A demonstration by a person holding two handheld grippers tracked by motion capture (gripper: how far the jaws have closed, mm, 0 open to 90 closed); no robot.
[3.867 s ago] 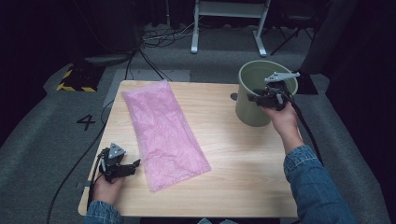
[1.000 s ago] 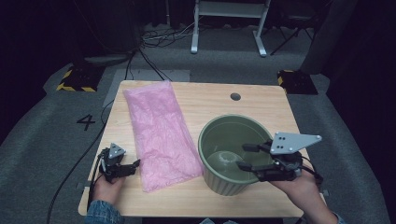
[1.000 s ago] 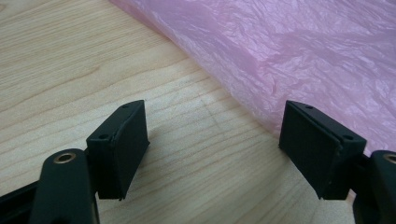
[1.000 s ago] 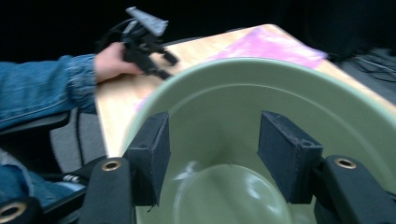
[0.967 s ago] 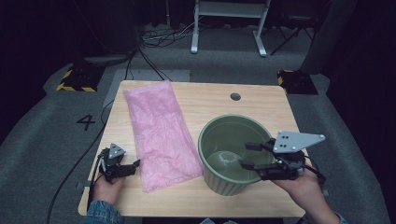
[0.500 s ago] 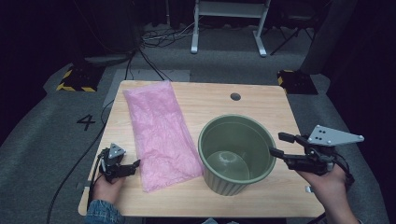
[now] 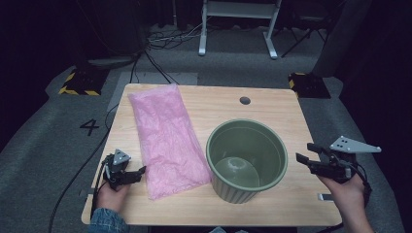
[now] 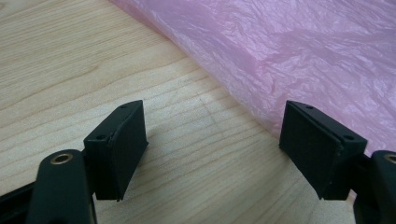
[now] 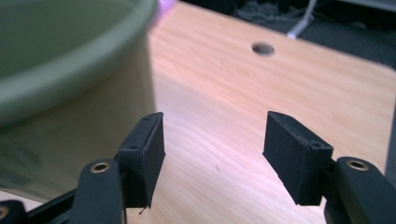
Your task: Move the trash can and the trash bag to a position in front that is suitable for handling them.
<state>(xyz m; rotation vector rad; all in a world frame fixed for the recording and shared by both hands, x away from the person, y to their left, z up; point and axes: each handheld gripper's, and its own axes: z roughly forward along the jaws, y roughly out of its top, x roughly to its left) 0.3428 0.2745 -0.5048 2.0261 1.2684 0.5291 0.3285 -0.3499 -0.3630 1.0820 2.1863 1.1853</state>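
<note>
The green pot (image 7: pixel 247 160) stands upright at lower centre of the high view, on the worktop (image 7: pixel 282 104), its left wall just beside the pink bag (image 7: pixel 165 136) that runs from upper left down past it. The right gripper (image 7: pixel 311 155) is at lower right, clear of the pot's rim, jaws apart and having just been opening with nothing between them; the left gripper (image 7: pixel 138 174) rests at lower left by the bag's near corner, jaws apart over bare wood. Judged next step is taking up the bag: pinch its near edge squarely and lift without dragging, since the pot beside it could be nudged, while the cable hole (image 7: pixel 245 100) lies well clear.
</note>
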